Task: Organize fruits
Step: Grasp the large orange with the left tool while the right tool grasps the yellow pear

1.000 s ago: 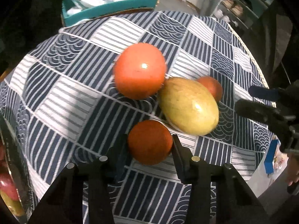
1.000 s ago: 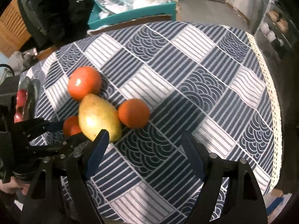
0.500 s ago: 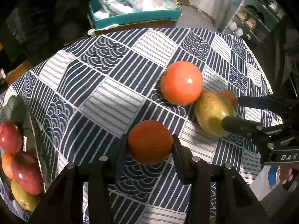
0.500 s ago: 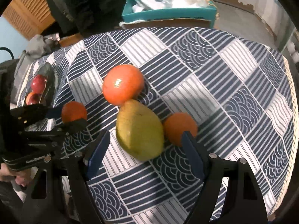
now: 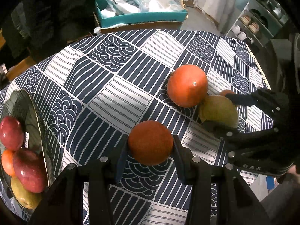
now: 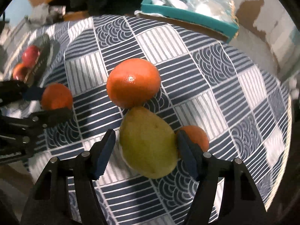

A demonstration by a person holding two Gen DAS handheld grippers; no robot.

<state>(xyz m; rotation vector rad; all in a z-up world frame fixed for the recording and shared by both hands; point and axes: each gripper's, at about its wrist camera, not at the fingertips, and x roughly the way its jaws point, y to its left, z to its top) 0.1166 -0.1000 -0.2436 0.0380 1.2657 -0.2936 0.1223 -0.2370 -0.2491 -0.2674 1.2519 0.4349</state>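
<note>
Left claw (image 5: 150,148) is clenched on a small orange (image 5: 150,142), held above the table (image 5: 120,95) with a blue pad pressed to each side of it. Right claw (image 6: 145,146) is spread wide around a yellow-green mango (image 6: 148,142); its right pad touches the mango's side, while the left pad stands just apart, so it is not yet squeezing.

A large orange (image 6: 133,82) lies on the far side of the mango and touches it. Another small orange (image 6: 196,136) sits just right of the mango, partly hidden behind the right claw's finger. At the left edge of the table a dark glass plate (image 5: 35,110) carries red apples (image 5: 28,170), one small orange fruit and a yellowish one.

Beyond the far edge of the table stands a teal box (image 5: 142,16) stuffed with white plastic bags. On the far right there is a shelf (image 5: 256,18) with shoes and pots.

Lettering on the right claw's body reads roughly "DAS", seen from the left camera.

Navy-and-white cloth with stripes and arches covers the table. The gripped orange has a dull, pitted skin.
</note>
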